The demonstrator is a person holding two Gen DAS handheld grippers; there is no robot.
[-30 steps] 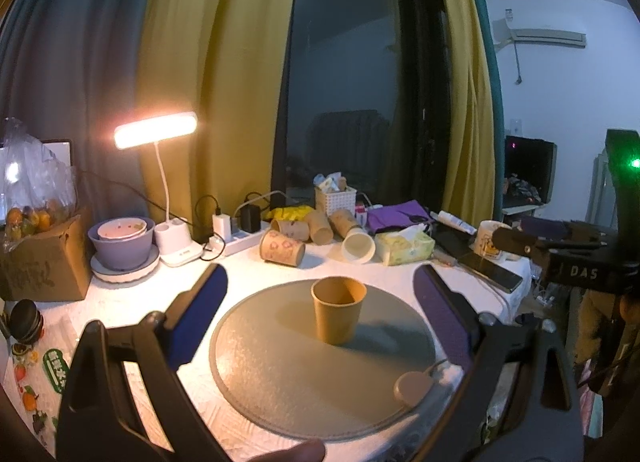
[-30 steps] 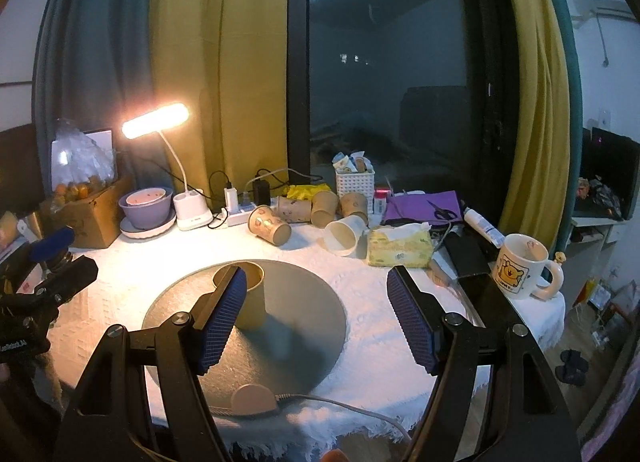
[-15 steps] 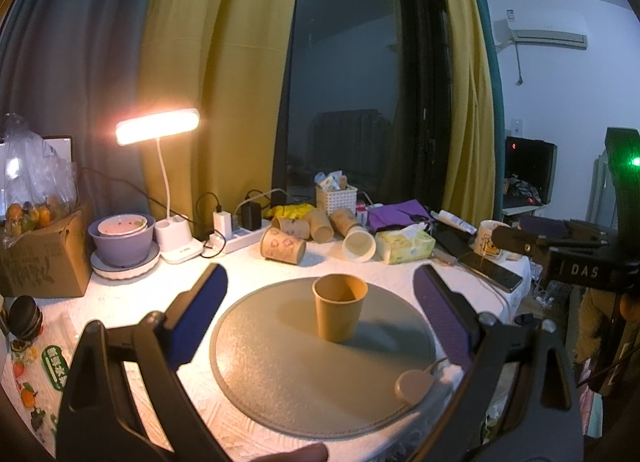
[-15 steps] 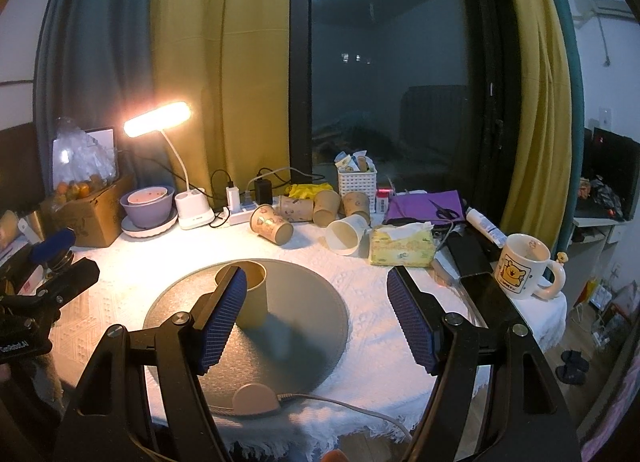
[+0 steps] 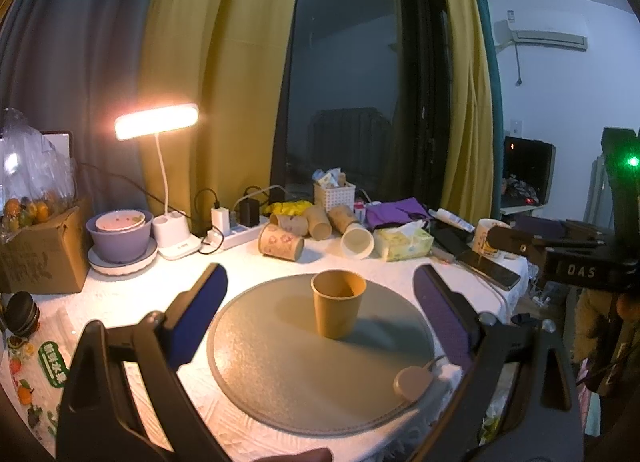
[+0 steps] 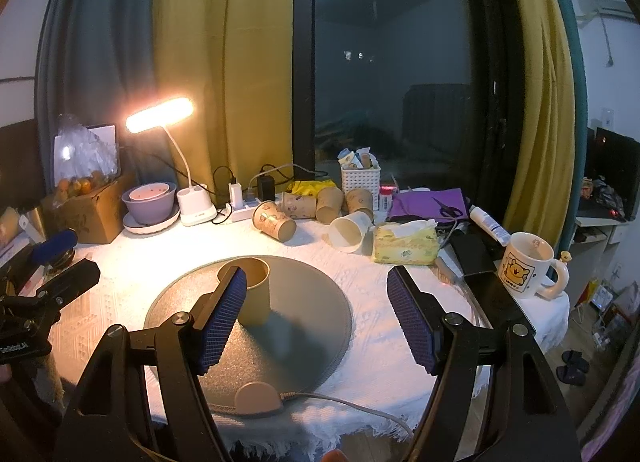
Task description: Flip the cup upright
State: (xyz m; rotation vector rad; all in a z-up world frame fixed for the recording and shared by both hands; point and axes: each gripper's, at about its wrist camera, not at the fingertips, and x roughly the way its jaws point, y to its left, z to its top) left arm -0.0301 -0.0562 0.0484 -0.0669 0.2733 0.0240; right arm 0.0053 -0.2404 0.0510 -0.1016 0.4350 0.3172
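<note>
The cup (image 5: 338,309) stands mouth-up on the round grey mat (image 5: 280,374), a little toward the mat's far edge, so the flip looks done and what is left is to leave it alone. The left gripper (image 5: 320,312) has its fingers spread wide with nothing between them, the cup framed in the gap but apart from both pads. The right gripper (image 6: 314,316) is likewise spread wide and empty; from its camera the cup (image 6: 252,290) sits partly behind the left pad, and I cannot tell how near that pad is to it. The main risk, as I judge it, is a sideways drift of either tool clipping the light paper wall and tipping it over again. The cable (image 6: 352,408) trailing off the mat's near edge could also snag a pad and jolt the mat
</note>
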